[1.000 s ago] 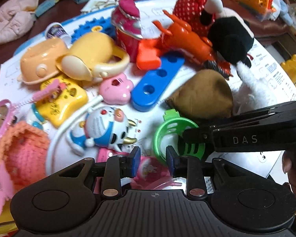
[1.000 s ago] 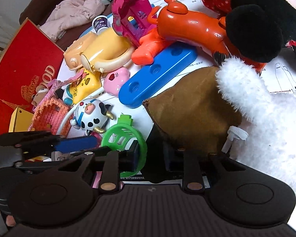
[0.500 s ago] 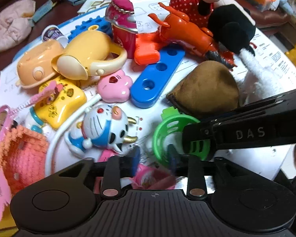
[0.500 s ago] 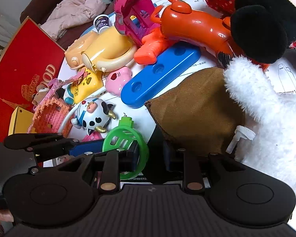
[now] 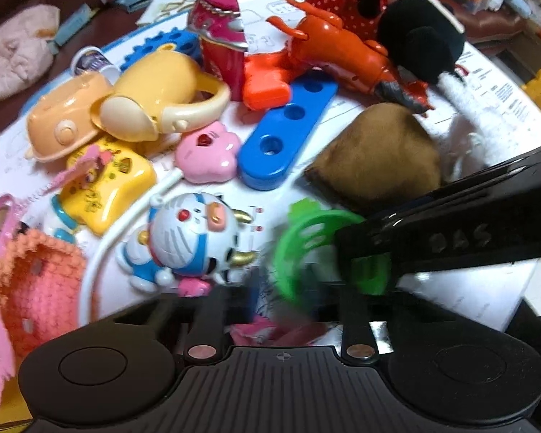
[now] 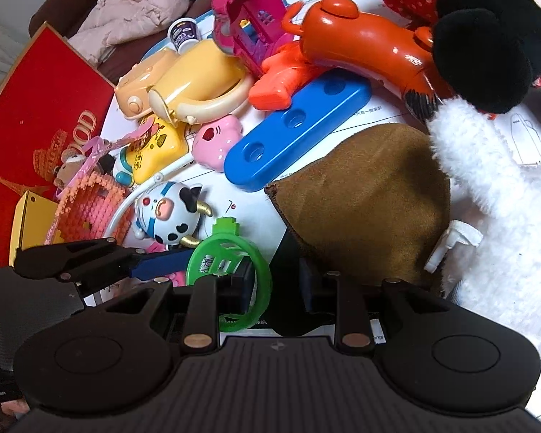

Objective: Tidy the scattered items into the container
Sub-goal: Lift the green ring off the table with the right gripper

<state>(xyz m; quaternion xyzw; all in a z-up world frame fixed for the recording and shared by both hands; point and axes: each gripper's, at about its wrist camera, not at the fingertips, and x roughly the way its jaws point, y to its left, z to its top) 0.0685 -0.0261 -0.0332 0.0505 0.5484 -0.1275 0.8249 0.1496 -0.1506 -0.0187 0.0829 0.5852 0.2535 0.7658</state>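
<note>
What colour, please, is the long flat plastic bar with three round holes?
The bar is bright blue, shown sharpest in the right wrist view.

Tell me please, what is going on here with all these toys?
A person holding two grippers is tidying toys scattered over a paper sheet. The right gripper is open and straddles the rim of the green round plastic cage toy, with one finger inside the ring, not yet closed. The left gripper, blurred in its own view, points at the same toy from the other side and also looks open. Nothing is lifted yet.
</note>
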